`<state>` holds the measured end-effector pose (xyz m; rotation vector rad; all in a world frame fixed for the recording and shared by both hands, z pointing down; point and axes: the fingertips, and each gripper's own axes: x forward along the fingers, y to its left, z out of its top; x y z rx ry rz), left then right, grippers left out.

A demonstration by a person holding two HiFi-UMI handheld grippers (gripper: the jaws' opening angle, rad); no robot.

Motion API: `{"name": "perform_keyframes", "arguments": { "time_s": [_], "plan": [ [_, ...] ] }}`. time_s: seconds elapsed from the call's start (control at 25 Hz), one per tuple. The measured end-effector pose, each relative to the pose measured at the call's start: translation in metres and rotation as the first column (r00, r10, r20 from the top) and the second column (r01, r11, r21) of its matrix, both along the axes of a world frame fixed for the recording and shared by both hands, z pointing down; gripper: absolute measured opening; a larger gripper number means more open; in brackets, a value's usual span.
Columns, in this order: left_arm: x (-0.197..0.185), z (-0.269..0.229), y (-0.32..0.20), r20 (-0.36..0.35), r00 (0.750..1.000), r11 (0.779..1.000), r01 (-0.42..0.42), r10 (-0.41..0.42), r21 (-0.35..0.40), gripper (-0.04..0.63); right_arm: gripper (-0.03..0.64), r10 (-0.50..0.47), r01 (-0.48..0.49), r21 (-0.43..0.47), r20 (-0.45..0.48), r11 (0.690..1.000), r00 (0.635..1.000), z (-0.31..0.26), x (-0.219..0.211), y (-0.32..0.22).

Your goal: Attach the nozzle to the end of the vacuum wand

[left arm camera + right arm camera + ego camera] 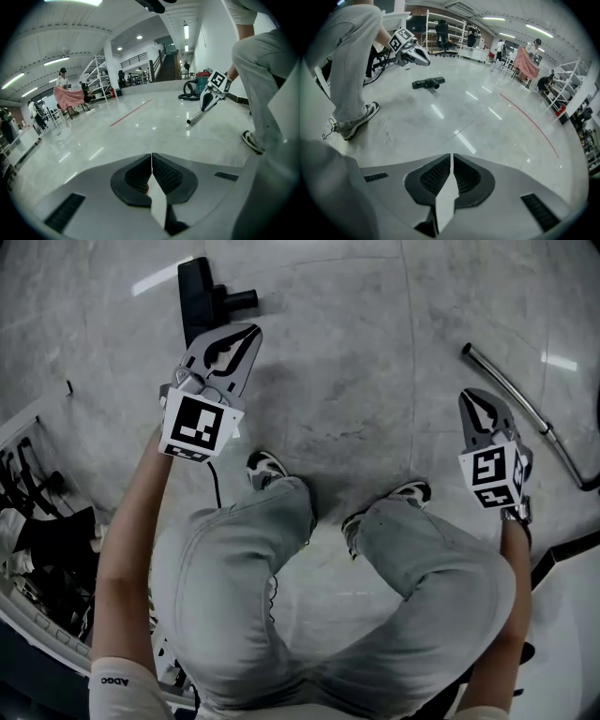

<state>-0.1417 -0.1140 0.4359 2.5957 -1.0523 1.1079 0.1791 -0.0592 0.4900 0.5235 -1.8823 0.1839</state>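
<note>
The left gripper (pixel 249 332) is held near the nozzle (pixel 201 294), the right gripper (pixel 466 397) near the wand (pixel 521 405), likely for pick-up; fingers clenched, empty.

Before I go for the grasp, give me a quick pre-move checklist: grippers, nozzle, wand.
1. Left gripper empty: ok, jaws together with nothing between them.
2. Right gripper empty: ok, jaws together, nothing held.
3. Jaws open for a grasp: not ok, both are shut.
4. Nozzle free: ok, it lies on the floor just beyond the left gripper, untouched.
5. Vacuum wand free: ok, it lies on the floor beside the right gripper, untouched.
6. Nozzle on wand: not ok, they lie apart, at opposite sides of the person.
</note>
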Motion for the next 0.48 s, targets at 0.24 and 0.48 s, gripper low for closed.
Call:
{"name": "perform_keyframes", "arguments": {
  "time_s": [0.24,0.48],
  "plan": [
    [-0.002,0.047,-0.02,0.033,0.994,0.994,-0.106,0.104,0.04,0.011,0.057,-0.044,0.044,0.012,0.002,0.999,0.999,0.04,0.005,-0.025],
    [-0.019,0.076,-0.039,0.101,0.984,0.987,-0.152,0.147,0.048,0.119,0.172,-0.109,0.109,0.005,-0.004,0.994,0.994,0.061,0.006,-0.042]
  ]
}}
